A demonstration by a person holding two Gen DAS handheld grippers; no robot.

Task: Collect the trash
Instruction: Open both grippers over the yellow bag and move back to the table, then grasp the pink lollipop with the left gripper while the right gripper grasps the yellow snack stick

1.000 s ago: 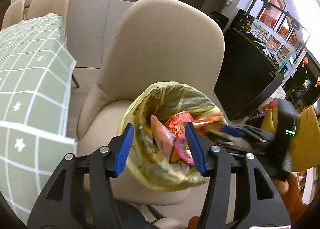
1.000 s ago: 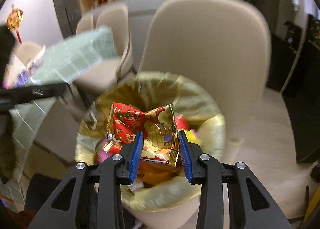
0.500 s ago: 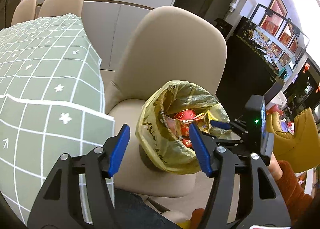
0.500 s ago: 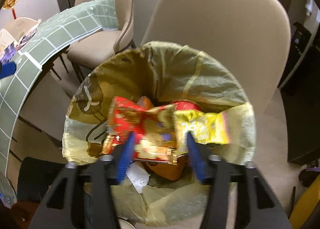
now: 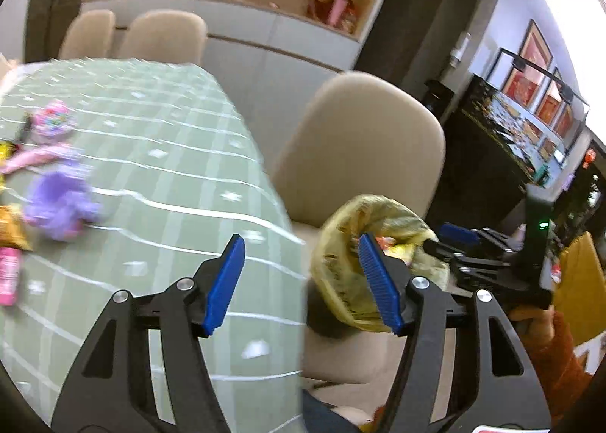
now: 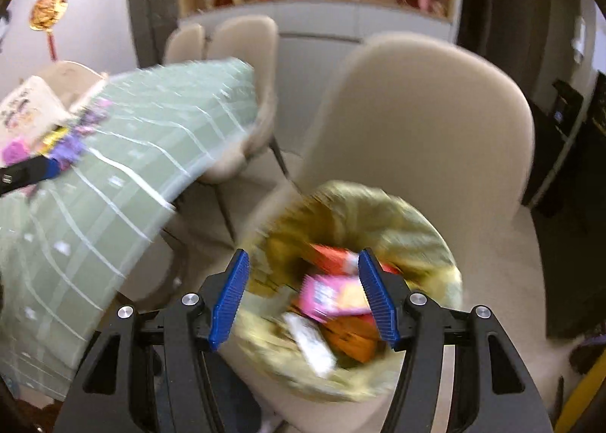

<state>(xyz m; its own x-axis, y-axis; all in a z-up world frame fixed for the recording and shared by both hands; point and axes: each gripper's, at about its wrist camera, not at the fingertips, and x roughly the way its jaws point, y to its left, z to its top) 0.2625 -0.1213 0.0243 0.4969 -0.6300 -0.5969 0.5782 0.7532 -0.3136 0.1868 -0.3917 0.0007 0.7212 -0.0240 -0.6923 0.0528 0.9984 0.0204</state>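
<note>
left wrist view: left gripper stands wide, nothing between its blue pads. it looks across the corner of a table under a green checked cloth. litter lies on the cloth at the far left, blurred: a purple wrapper, a pink packet at the frame edge, a pink round item further back. to the right of the table, a yellow trash bag lines a bin that sits on the seat of a beige chair; its mouth is open, and wrappers show inside. the right gripper shows just beside the bag on its right, held by a hand in an orange sleeve.

right wrist view: right gripper has its jaws spread wide and empty, above the mouth of the bag. trash in the bag, seen between the pads: a pink packet, a red one, an orange one, a white piece. picture is blurred. the table cloth lies to the left with more litter at its far end; the tip of the left gripper enters from the left edge.
</note>
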